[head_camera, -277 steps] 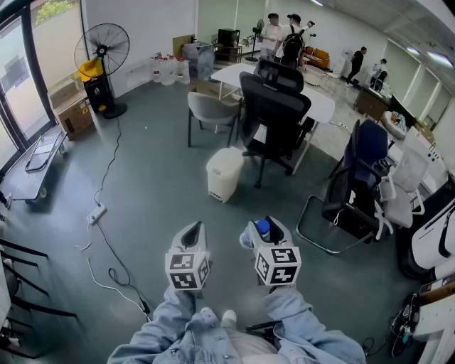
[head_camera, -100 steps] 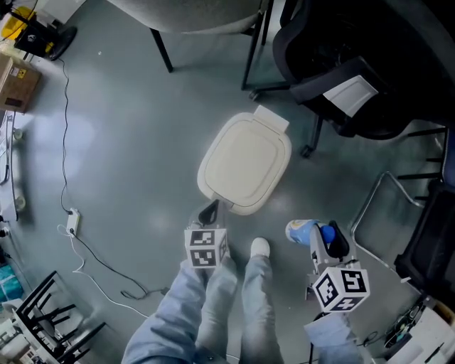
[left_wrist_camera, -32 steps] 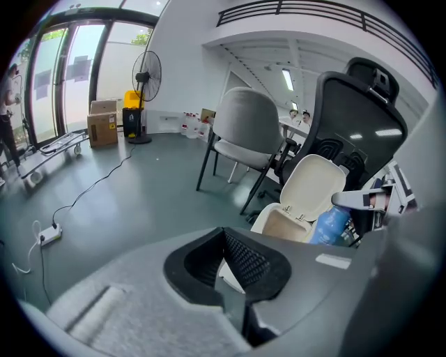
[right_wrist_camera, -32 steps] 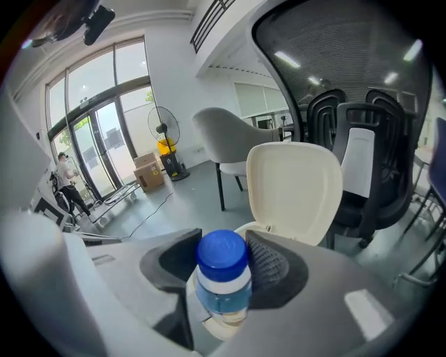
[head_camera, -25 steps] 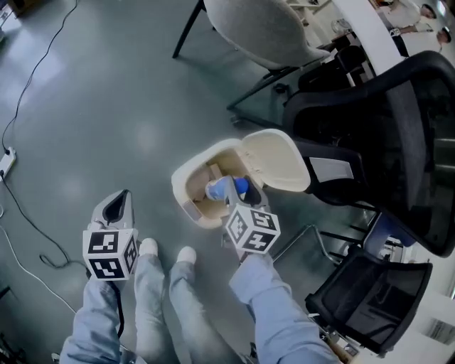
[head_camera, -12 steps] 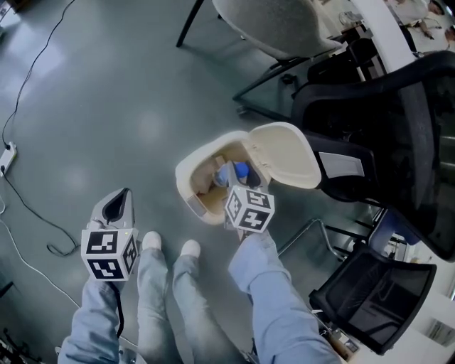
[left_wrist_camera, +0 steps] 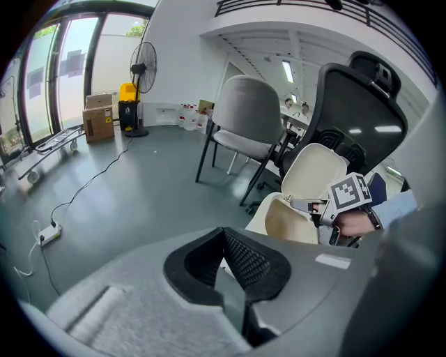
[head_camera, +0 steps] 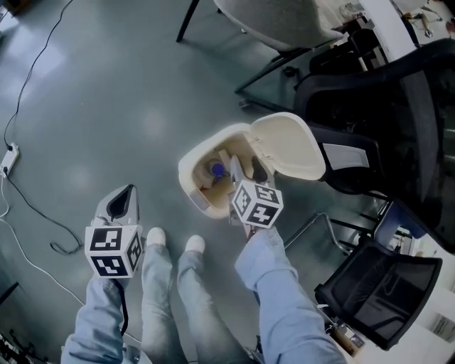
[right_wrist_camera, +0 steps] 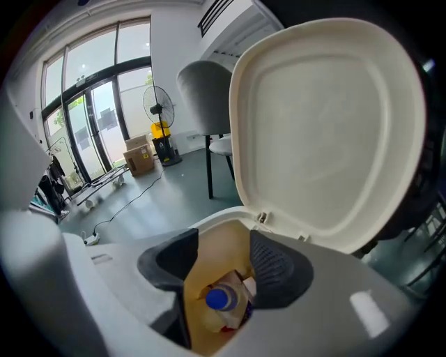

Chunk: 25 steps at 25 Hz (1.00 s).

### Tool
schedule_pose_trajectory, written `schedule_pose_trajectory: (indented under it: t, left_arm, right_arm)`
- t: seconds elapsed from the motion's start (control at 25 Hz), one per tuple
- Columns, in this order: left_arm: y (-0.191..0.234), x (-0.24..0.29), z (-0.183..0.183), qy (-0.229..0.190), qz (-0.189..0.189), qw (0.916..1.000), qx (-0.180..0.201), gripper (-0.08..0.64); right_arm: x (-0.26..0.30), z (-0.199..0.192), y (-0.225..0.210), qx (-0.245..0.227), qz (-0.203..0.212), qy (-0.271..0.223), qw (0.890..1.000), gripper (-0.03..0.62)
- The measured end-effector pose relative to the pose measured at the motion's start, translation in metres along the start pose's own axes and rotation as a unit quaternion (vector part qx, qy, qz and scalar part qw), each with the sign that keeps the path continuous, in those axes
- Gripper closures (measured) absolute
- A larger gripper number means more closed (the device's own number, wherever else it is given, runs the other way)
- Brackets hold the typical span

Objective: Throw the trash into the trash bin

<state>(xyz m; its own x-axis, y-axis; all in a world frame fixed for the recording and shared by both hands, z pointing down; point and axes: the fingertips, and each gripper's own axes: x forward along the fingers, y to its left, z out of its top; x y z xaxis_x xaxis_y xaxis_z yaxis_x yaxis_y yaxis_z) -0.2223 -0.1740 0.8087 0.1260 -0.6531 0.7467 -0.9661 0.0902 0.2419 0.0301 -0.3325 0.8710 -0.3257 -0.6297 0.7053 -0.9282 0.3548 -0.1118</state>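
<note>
A cream pedal trash bin (head_camera: 188, 168) stands on the grey floor with its lid (head_camera: 288, 146) swung up. My right gripper (head_camera: 245, 173) hangs over the bin's mouth, its jaws opening, and no pad presses on anything. A clear plastic bottle with a blue cap (head_camera: 215, 170) lies inside the bin among other rubbish. The right gripper view looks down between the spread jaws (right_wrist_camera: 223, 268) onto that bottle (right_wrist_camera: 221, 301). My left gripper (head_camera: 121, 202) stays low at the left over bare floor, shut and empty; in its own view its pads (left_wrist_camera: 230, 268) meet with nothing between them.
A black office chair (head_camera: 384, 106) stands right behind the bin's lid. A grey chair (head_camera: 277, 18) is farther back. Another black chair seat (head_camera: 370, 284) is at the lower right. A cable (head_camera: 28, 206) and power strip (head_camera: 7, 160) lie at the left. The person's shoes (head_camera: 153, 238) are beside the bin.
My right gripper sank lower over the bin's mouth and its jaws spread. The bottle left the jaws and now lies inside the bin. The left gripper stayed put.
</note>
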Motion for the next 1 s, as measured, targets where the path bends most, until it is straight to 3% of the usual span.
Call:
schedule_pose_trajectory:
  t: [0.36,0.68,1.0]
  left_arm:
    - [-0.017,-0.007,-0.004,-0.005,-0.006,0.9999,0.006,0.549]
    - [-0.046,-0.025,0.008,-0.018,-0.013,0.9996,0.015,0.549]
    - [-0.097,-0.083,0.05,-0.049,-0.029,0.998,0.027,0.551]
  right_arm:
    - [-0.023,0.002,-0.012,0.022,-0.006,-0.013,1.0,0.359]
    - [-0.065,0.019,-0.008,0.017,0.014,-0.027,0.999,0.371]
    - [-0.162,0.043,-0.004,0.008,0.018,-0.002,1.0,0.524]
